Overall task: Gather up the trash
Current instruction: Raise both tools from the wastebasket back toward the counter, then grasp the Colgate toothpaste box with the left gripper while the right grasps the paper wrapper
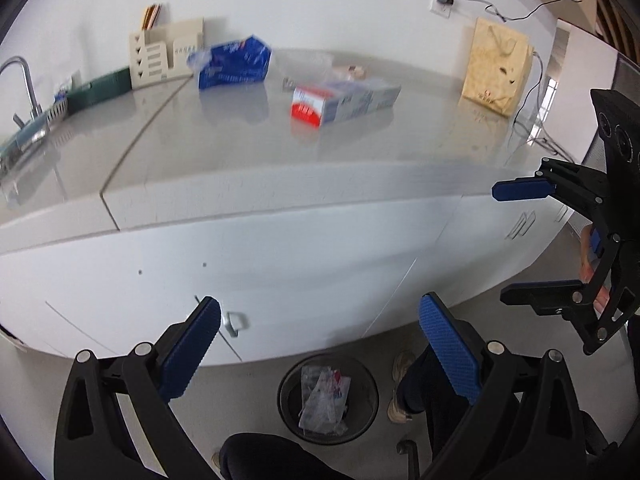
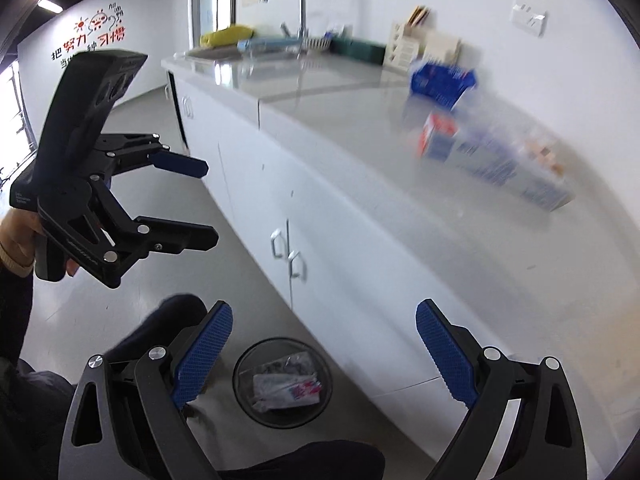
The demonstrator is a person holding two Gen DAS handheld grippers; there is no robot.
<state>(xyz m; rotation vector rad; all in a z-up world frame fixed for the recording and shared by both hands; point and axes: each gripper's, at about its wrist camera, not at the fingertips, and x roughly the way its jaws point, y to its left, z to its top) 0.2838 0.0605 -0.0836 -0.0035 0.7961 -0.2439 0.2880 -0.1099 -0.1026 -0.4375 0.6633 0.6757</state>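
A black round bin (image 1: 328,398) stands on the floor in front of the cabinets, with crumpled clear wrappers (image 1: 324,400) inside; it also shows in the right wrist view (image 2: 282,382). On the grey counter (image 1: 240,152) lie a blue bag (image 1: 232,62), a red, white and blue box (image 1: 344,104) and clear plastic (image 1: 316,60). The box (image 2: 492,160) and bag (image 2: 442,80) show blurred in the right wrist view. My left gripper (image 1: 320,344) is open and empty above the bin. My right gripper (image 2: 324,344) is open and empty, also seen in the left wrist view (image 1: 508,244).
A sink with a tap (image 2: 292,8) is at the counter's far left end, beside a green tray (image 1: 100,86) and a beige organiser (image 1: 166,54). A tan paper bag (image 1: 496,68) stands at the right end. White cabinet doors (image 1: 280,276) lie below. The person's legs and shoes (image 1: 402,384) are beside the bin.
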